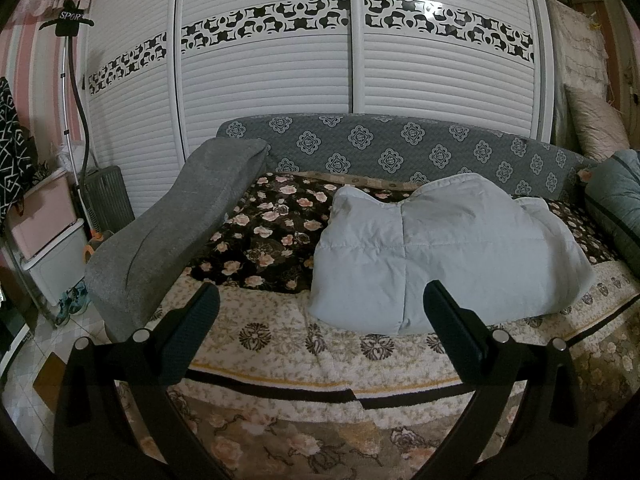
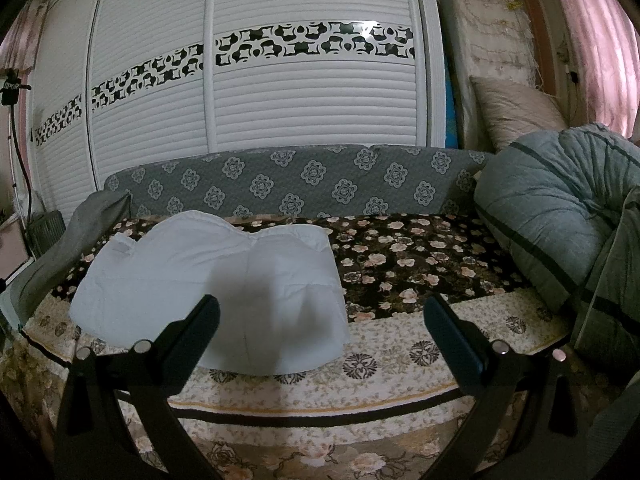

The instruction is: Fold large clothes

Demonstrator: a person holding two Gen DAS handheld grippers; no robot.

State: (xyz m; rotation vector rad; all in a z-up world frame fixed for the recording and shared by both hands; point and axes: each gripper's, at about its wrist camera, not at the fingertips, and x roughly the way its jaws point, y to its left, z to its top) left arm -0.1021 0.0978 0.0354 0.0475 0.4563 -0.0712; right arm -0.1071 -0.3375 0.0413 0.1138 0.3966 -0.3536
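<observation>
A pale blue padded garment (image 1: 440,252) lies folded in a puffy bundle on the floral blanket (image 1: 264,232) of the sofa; it also shows in the right wrist view (image 2: 216,280), left of centre. My left gripper (image 1: 320,300) is open and empty, hovering just in front of the bundle's near edge. My right gripper (image 2: 320,312) is open and empty, in front of the bundle's right part, casting a shadow on it.
A grey cushion (image 1: 176,232) leans at the sofa's left end. A grey-green quilted bundle (image 2: 560,216) sits at the right end. The patterned sofa back (image 1: 400,148) stands before white wardrobe doors (image 1: 264,80). Storage boxes (image 1: 52,240) and shoes are on the floor, left.
</observation>
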